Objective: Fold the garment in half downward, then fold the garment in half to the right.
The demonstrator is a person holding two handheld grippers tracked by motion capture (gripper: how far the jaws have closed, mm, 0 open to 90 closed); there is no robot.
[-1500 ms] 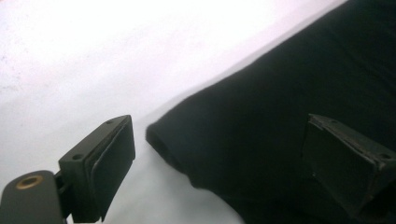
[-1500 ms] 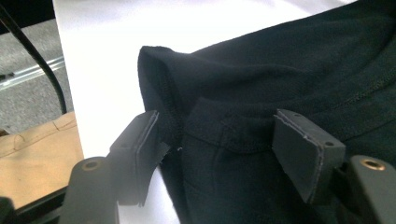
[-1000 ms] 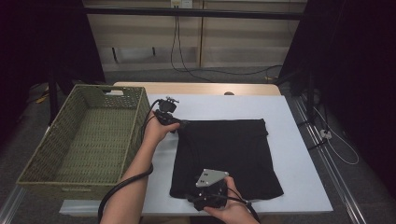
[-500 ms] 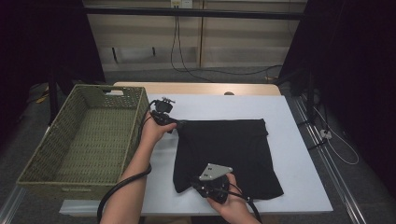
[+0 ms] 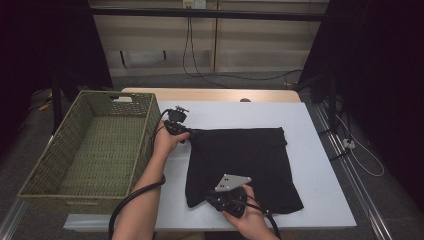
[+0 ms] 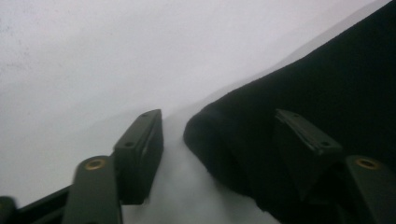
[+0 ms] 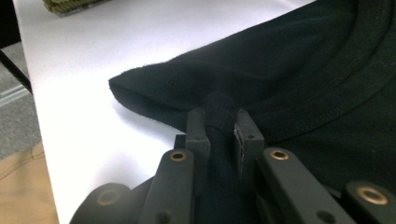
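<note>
Garment: black folded garment point(image 5: 240, 165) lay flat on the white table point(image 5: 320, 145), beside the green wicker basket point(image 5: 95, 145); long axis ran near to far
Writing: none readable
Left gripper point(image 6: 219, 140): jaws had been closing, straddling its far-left corner, seemingly not yet gripping
Right gripper point(image 7: 219, 128): pinched a near-edge fold

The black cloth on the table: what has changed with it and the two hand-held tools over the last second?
The right tool has just closed and now pinches a fold of the black cloth at its near edge. The left tool has been closing around the far left corner, which lies between its jaws, not yet pinched. The near edge has bunched up slightly at the right tool. The basket and the table stayed as they were.
</note>
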